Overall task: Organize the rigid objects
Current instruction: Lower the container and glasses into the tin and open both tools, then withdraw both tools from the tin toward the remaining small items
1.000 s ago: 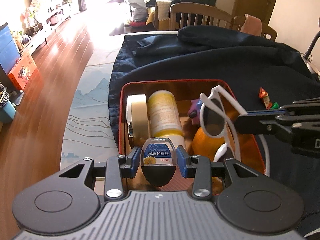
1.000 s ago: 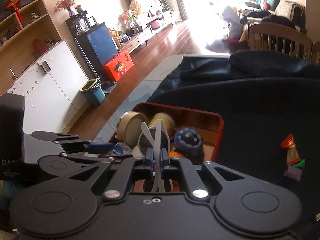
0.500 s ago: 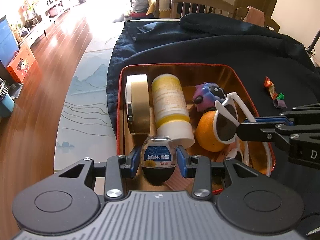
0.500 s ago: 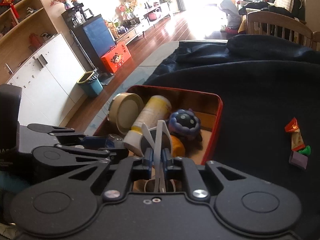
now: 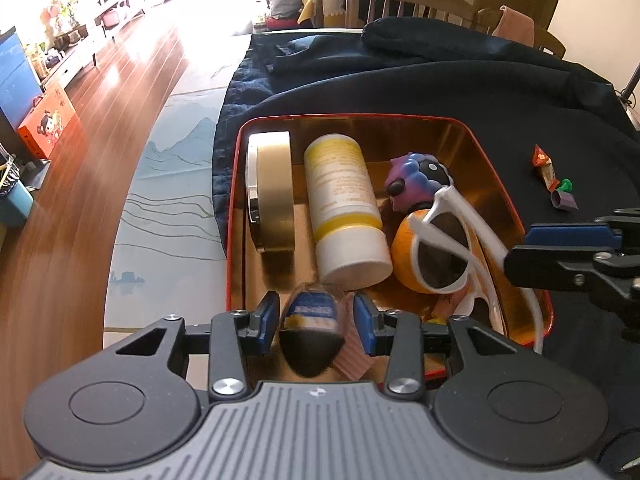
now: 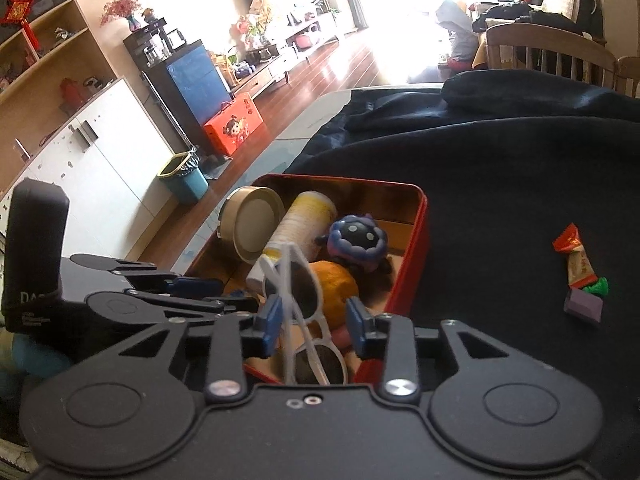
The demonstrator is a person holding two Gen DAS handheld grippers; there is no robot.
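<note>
Red tin [image 5: 496,168] holds sunglasses [image 6: 308,300], bottle [image 5: 344,204]; both fingers opening, gripping nothing

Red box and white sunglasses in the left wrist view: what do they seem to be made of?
Red box: probably thin metal tin; its inner walls are shiny gold and mirror the contents, and the rim is rolled. White sunglasses: likely glossy moulded plastic, with a smooth white frame and dark tinted lenses.

Both wrist views look down, sharing the red tin [image 5: 236,200].
</note>
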